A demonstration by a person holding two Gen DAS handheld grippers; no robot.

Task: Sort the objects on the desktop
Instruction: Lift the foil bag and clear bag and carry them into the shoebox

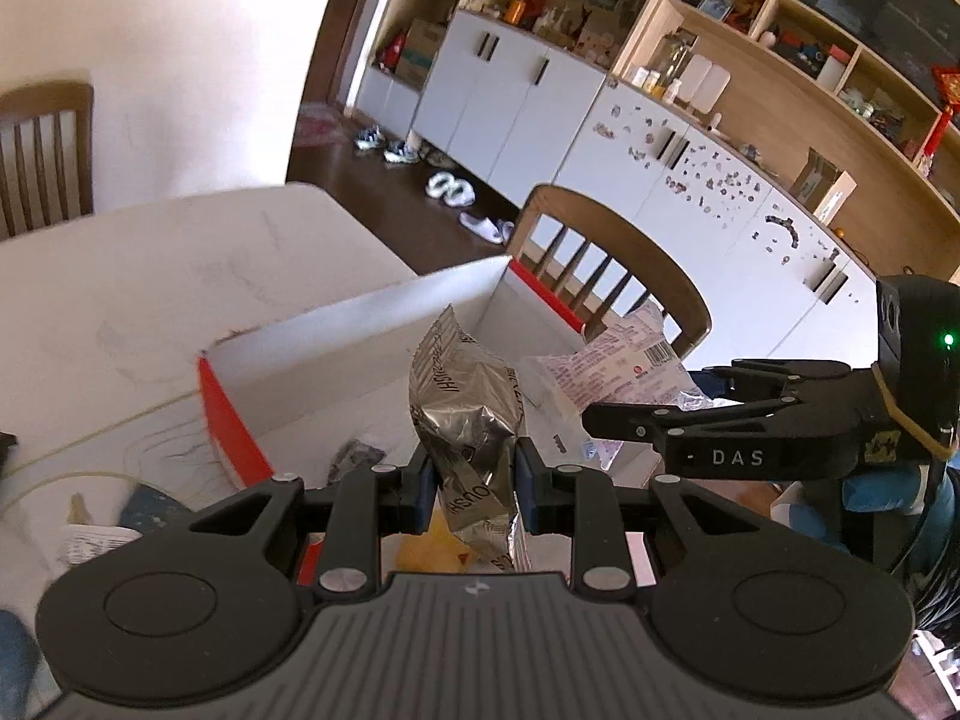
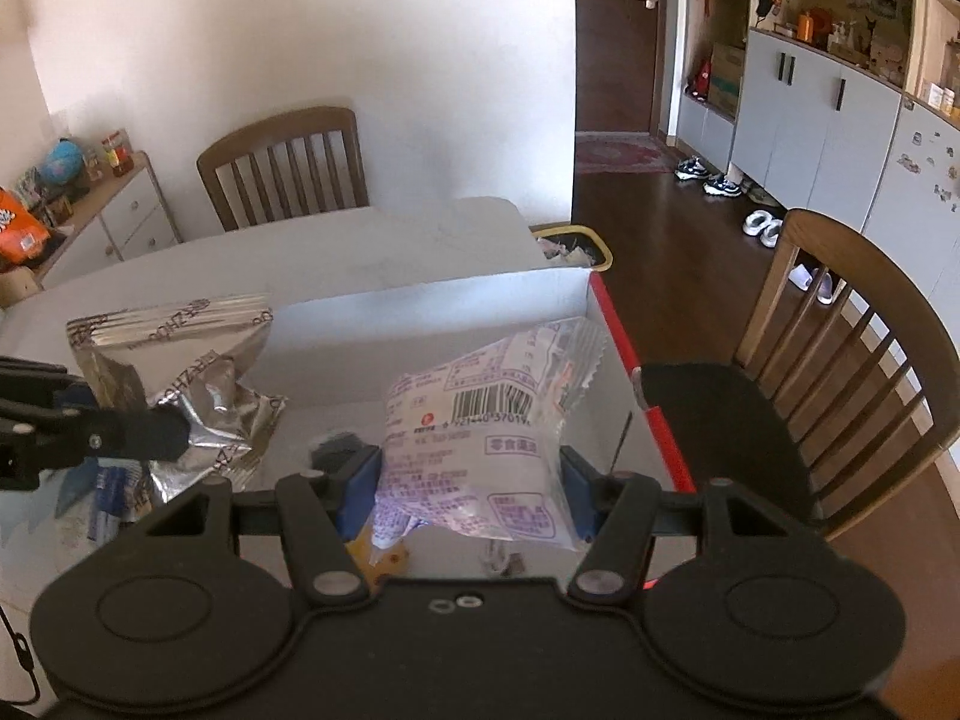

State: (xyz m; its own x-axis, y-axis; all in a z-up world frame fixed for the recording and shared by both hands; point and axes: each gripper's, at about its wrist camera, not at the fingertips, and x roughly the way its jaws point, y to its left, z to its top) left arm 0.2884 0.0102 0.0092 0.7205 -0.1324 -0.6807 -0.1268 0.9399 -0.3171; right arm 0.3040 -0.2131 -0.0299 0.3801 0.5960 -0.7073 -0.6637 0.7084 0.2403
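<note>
While both packets hang over the white cardboard box with red trim, each gripper pinches one.
Left gripper clamps the crinkled silver foil packet at centre frame; right gripper squeezes the clear printed barcode packet.

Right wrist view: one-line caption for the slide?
Right gripper holds a barcoded snack packet above the open box.

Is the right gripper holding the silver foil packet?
No, the right gripper is clamped on the white printed snack bag; the silver foil packet sits in the left gripper.
</note>
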